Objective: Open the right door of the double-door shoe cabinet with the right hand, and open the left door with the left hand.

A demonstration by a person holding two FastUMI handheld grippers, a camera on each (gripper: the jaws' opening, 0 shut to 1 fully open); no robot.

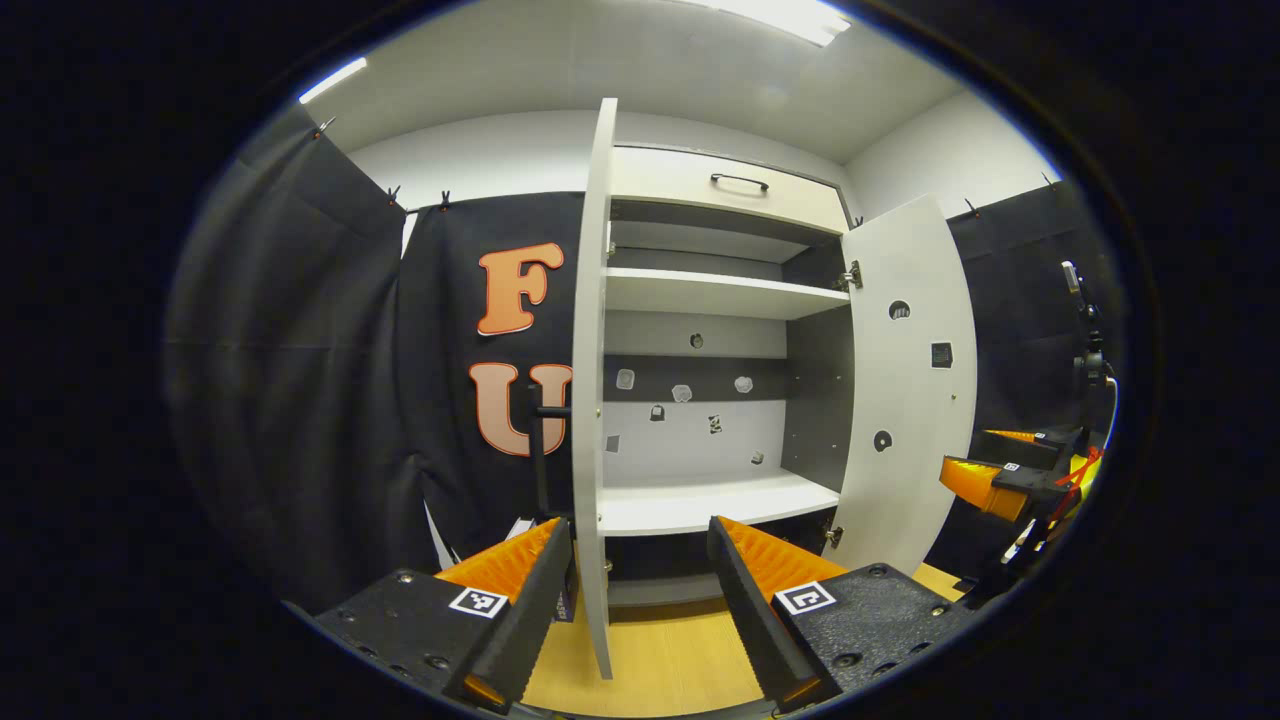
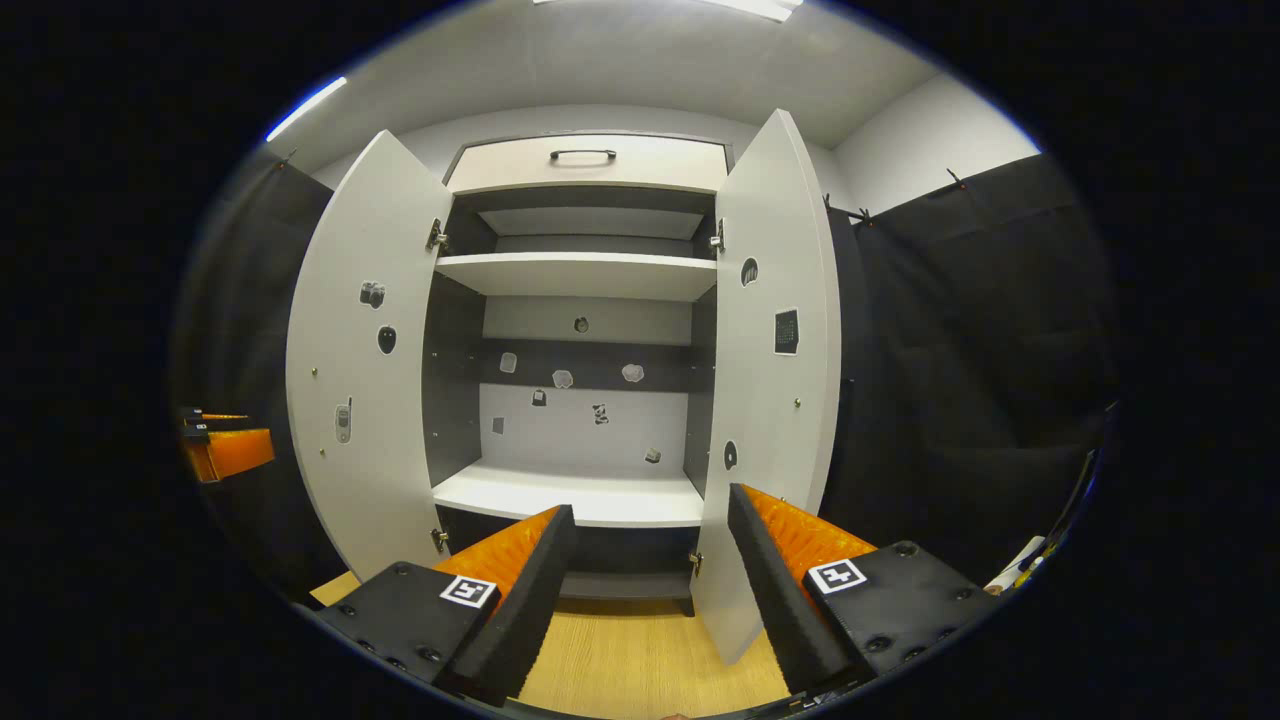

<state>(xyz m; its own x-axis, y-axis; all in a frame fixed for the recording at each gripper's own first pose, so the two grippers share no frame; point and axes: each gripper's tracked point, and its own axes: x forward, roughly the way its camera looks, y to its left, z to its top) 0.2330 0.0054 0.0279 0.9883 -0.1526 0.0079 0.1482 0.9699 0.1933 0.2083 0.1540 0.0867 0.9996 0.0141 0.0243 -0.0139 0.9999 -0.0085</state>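
The white shoe cabinet point(image 2: 585, 275) stands with both doors swung out. In the left gripper view the left door point(image 1: 590, 330) is edge-on, its dark handle point(image 1: 545, 440) on the outer face. My left gripper point(image 1: 640, 535) is open, and the door's lower edge sits between its fingers, close to the left one. The right door point(image 1: 910, 390) stands open farther right, with the right gripper point(image 1: 1010, 475) beyond it. In the right gripper view the left door point(image 2: 360, 380) and right door point(image 2: 770, 380) flank the shelves. My right gripper point(image 2: 650, 515) is open, its right finger beside the right door's lower corner.
A drawer point(image 2: 585, 160) with a dark handle tops the cabinet. Small stickers dot the back panel point(image 2: 580, 420) and door insides. The floor point(image 2: 640, 660) is light wood. Black cloth walls close both sides. The left gripper point(image 2: 225, 445) is at the far left.
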